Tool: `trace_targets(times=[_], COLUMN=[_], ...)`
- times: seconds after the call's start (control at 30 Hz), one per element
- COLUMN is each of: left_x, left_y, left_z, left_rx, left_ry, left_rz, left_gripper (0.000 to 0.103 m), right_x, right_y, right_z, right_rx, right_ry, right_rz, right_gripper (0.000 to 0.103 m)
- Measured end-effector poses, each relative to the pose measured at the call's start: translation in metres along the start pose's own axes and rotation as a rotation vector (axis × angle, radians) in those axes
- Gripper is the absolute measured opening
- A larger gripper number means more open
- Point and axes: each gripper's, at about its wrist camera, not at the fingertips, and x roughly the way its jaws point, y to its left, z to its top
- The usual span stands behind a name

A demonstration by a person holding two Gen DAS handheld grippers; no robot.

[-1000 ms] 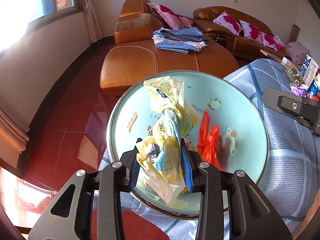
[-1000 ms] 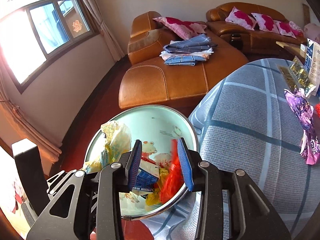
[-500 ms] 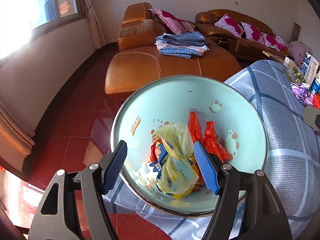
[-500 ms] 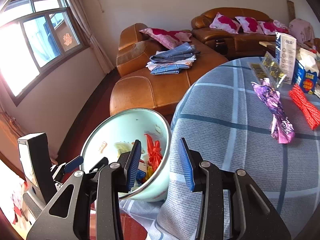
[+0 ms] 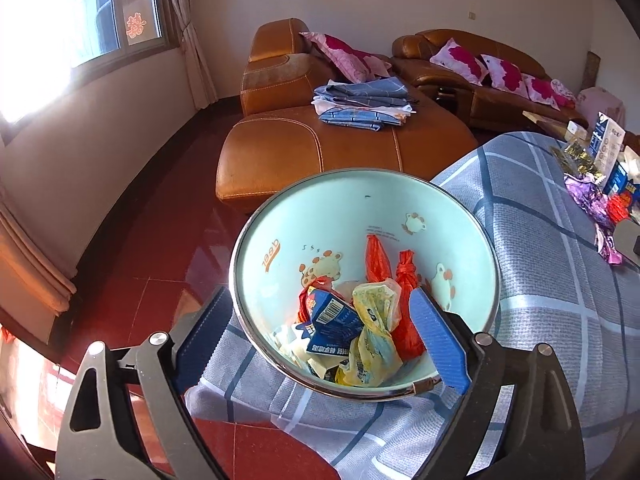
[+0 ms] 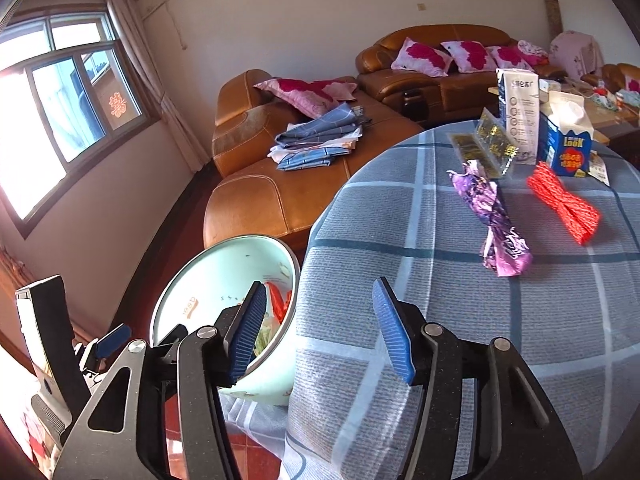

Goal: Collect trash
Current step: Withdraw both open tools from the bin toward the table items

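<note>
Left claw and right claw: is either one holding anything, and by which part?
Nothing is held. Left claw is opening above the bowl; right claw is opening, empty.

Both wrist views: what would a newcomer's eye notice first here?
The pale green enamel basin at the table's edge, filled with crumpled wrappers, stands out first. On the blue checked tablecloth beyond lie a purple foil wrapper and a red mesh bundle, uncollected.

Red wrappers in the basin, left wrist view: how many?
2, side by side at the right of the basin: one red wrapper leans against the far wall, the other red wrapper sits just right of the yellow bag. More may be buried underneath.
</note>
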Motion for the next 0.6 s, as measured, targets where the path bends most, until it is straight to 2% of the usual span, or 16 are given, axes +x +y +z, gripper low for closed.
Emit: trace_targets(times=[0.27, 0.4, 0.47, 0.6], left_x=[-0.010, -0.022, -0.029, -0.042], left_y=[0.000, -0.006, -0.012, -0.026], left_z=[-0.005, -0.006, -0.005, -0.004], left_rx=[-0.030, -0.009, 0.000, 0.024], left_ry=[0.013, -0.013, -0.026, -0.052], left_rz=[-0.001, 0.006, 0.007, -0.017], left_gripper=[0.089, 0.090, 0.095, 0.096], right_x=[-0.014, -0.021, -0.026, -0.039], right_y=[-0.006, -0.013, -0.016, -0.023], right_z=[-0.004, -0.006, -0.006, -0.007], right_rx=[-0.004, 0.005, 0.008, 0.001], right_ry=[-0.005, -0.010, -0.018, -0.043], right_rz=[-0.003, -0.015, -0.021, -0.040], right_gripper=[0.057, 0.059, 0.062, 0.062])
